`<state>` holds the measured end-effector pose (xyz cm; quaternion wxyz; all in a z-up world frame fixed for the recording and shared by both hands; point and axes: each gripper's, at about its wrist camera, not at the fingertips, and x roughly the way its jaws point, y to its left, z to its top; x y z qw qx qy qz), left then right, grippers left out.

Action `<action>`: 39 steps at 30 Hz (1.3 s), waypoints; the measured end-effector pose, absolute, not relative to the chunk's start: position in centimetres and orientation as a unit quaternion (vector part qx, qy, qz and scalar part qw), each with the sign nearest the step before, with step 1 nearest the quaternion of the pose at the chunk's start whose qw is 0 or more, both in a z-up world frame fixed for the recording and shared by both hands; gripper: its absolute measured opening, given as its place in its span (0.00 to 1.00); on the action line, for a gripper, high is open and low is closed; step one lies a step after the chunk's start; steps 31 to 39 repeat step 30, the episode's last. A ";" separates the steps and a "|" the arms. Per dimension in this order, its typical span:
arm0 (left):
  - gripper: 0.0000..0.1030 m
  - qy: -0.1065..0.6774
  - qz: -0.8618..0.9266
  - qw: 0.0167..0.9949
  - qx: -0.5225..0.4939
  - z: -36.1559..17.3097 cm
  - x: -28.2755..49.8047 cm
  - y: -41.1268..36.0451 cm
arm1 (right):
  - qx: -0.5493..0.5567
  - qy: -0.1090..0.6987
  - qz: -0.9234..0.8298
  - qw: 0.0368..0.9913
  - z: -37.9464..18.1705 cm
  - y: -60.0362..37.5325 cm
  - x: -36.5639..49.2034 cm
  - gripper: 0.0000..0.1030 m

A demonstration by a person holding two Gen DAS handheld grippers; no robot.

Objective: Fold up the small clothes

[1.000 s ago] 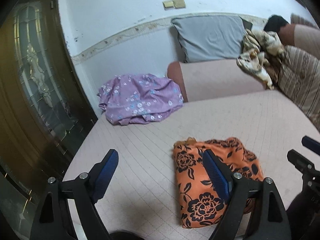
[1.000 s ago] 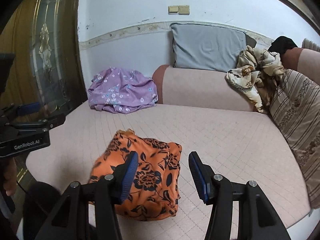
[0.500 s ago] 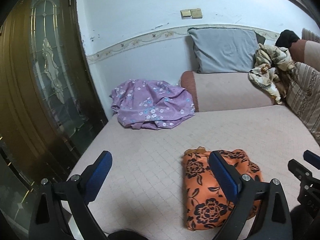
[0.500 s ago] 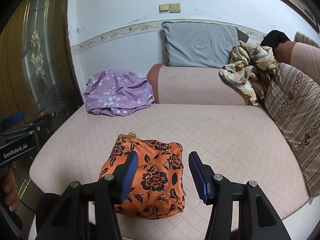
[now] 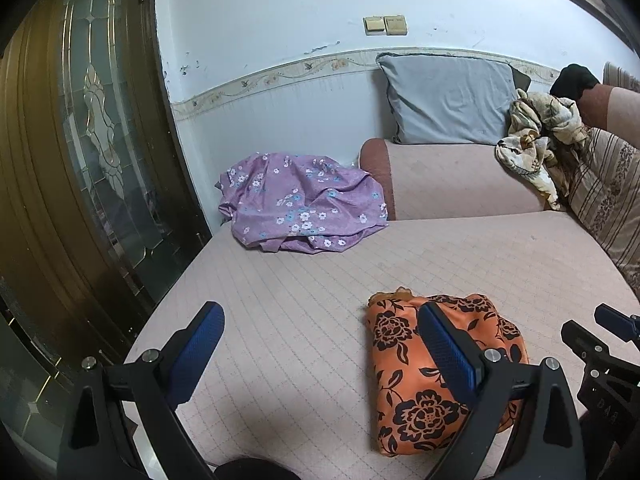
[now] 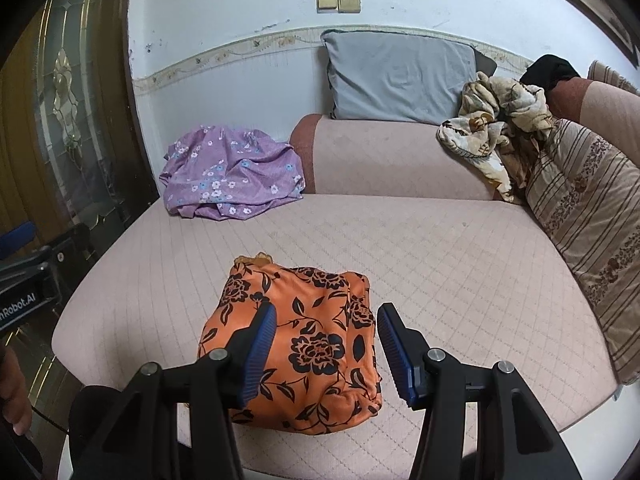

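The orange flowered cloth (image 6: pixel 296 344) is seen low in the middle of the right wrist picture, folded into a small thick bundle on the pink bed cover (image 6: pixel 460 264). In the left wrist picture it is seen at the lower right (image 5: pixel 420 376). The right gripper (image 6: pixel 326 344) is held spread wide above the bundle, and nothing is pinched in it. The left gripper (image 5: pixel 320 348) is also spread wide and empty, over bare cover to the left of the bundle. The cloth is judged to be soft, thin and light, so it would sag and slip open if only one layer were taken. A safe hold would be at a folded edge or a corner, with all layers pinched together. The shiny look hints that it may be slippery. A purple flowered cloth (image 6: pixel 232 176) is seen crumpled at the upper left, and it is judged to be floppy too. It would best be taken by two corners, one in each gripper, and pulled flat.
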<state>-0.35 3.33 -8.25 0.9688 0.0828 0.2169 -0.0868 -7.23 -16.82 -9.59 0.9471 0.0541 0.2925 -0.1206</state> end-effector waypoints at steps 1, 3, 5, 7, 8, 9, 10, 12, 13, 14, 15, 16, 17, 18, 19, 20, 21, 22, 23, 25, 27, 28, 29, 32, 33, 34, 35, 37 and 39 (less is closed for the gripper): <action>0.94 0.216 -0.088 0.969 0.081 -8.3 -0.4 3.4 | 0.053 0.291 -0.122 0.948 -9.5 -16.8 -7.3 0.55; 0.94 0.216 -0.090 0.969 0.079 -8.3 -0.5 3.5 | 0.050 0.288 -0.124 0.948 -9.4 -16.7 -7.4 0.55; 0.94 0.217 -0.092 0.969 0.078 -8.4 -0.5 3.5 | 0.047 0.288 -0.126 0.948 -9.4 -16.6 -7.5 0.55; 0.94 0.220 -0.094 0.968 0.079 -8.5 -0.5 3.4 | 0.047 0.289 -0.126 0.948 -9.4 -16.5 -7.5 0.55; 0.94 0.221 -0.094 0.968 0.079 -8.6 -0.5 3.4 | 0.047 0.289 -0.126 0.948 -9.4 -16.5 -7.5 0.55; 0.94 0.221 -0.094 0.967 0.078 -8.6 -0.5 3.4 | 0.047 0.289 -0.127 0.948 -9.4 -16.5 -7.5 0.55; 0.94 0.222 -0.095 0.967 0.078 -8.7 -0.5 3.4 | 0.046 0.289 -0.127 0.948 -9.4 -16.4 -7.5 0.55; 0.94 0.224 -0.099 0.966 0.079 -8.8 -0.5 3.3 | 0.043 0.291 -0.129 0.947 -9.6 -16.4 -7.5 0.55; 0.94 0.224 -0.099 0.966 0.079 -8.9 -0.4 3.3 | 0.043 0.292 -0.129 0.947 -9.7 -16.4 -7.5 0.55; 0.94 0.224 -0.099 0.966 0.080 -8.9 -0.4 3.2 | 0.043 0.294 -0.128 0.946 -9.8 -16.5 -7.4 0.55; 0.94 0.224 -0.099 0.966 0.080 -9.0 -0.4 3.2 | 0.043 0.296 -0.128 0.946 -9.9 -16.5 -7.4 0.55; 0.94 0.226 -0.100 0.966 0.081 -9.2 -0.2 3.1 | 0.044 0.298 -0.128 0.945 -10.1 -16.6 -7.3 0.55; 0.94 0.227 -0.100 0.965 0.082 -9.2 -0.2 3.1 | 0.043 0.299 -0.128 0.945 -10.2 -16.7 -7.2 0.55; 0.94 0.230 -0.101 0.964 0.083 -9.4 0.0 2.9 | 0.042 0.301 -0.129 0.944 -10.3 -16.7 -7.1 0.55; 0.94 0.231 -0.102 0.964 0.083 -9.4 0.0 2.9 | 0.042 0.302 -0.129 0.944 -10.4 -16.8 -7.0 0.55; 0.94 0.232 -0.104 0.963 0.083 -9.6 0.1 2.8 | 0.042 0.303 -0.129 0.943 -10.5 -16.8 -6.9 0.55; 0.94 0.234 -0.105 0.963 0.083 -9.6 0.3 2.8 | 0.043 0.304 -0.130 0.943 -10.6 -16.9 -6.8 0.55; 0.94 0.234 -0.105 0.963 0.083 -9.7 0.3 2.7 | 0.044 0.305 -0.130 0.942 -10.7 -17.0 -6.6 0.55; 0.94 0.234 -0.106 0.963 0.084 -9.8 0.4 2.6 | 0.044 0.306 -0.130 0.942 -10.7 -17.1 -6.5 0.55; 0.94 0.235 -0.109 0.962 0.083 -9.8 0.5 2.5 | 0.042 0.308 -0.131 0.942 -10.9 -17.1 -6.3 0.55; 0.94 0.234 -0.122 0.961 0.080 -9.9 0.7 2.4 | 0.039 0.308 -0.131 0.942 -10.9 -17.2 -6.0 0.55; 0.94 0.232 -0.123 0.962 0.079 -9.9 0.9 2.3 | 0.037 0.307 -0.130 0.942 -11.0 -17.2 -5.8 0.55; 0.94 0.231 -0.120 0.962 0.079 -9.9 0.9 2.2 | 0.037 0.307 -0.128 0.942 -11.0 -17.4 -5.6 0.55; 0.94 0.229 -0.118 0.963 0.078 -10.0 1.3 2.2 | 0.039 0.307 -0.126 0.943 -11.0 -17.6 -5.3 0.55; 0.94 0.229 -0.118 0.963 0.078 -10.0 1.3 2.2 | 0.039 0.307 -0.126 0.943 -11.0 -17.6 -5.3 0.55; 0.94 0.229 -0.118 0.963 0.078 -10.0 1.3 2.2 | 0.039 0.307 -0.126 0.943 -11.0 -17.6 -5.3 0.55; 0.94 0.229 -0.118 0.963 0.078 -10.0 1.3 2.2 | 0.039 0.307 -0.126 0.943 -11.0 -17.6 -5.3 0.55; 0.94 0.229 -0.118 0.963 0.078 -10.0 1.3 2.2 | 0.039 0.307 -0.126 0.943 -11.0 -17.6 -5.3 0.55; 0.94 0.229 -0.118 0.963 0.078 -10.0 1.3 2.2 | 0.039 0.307 -0.126 0.943 -11.0 -17.6 -5.3 0.55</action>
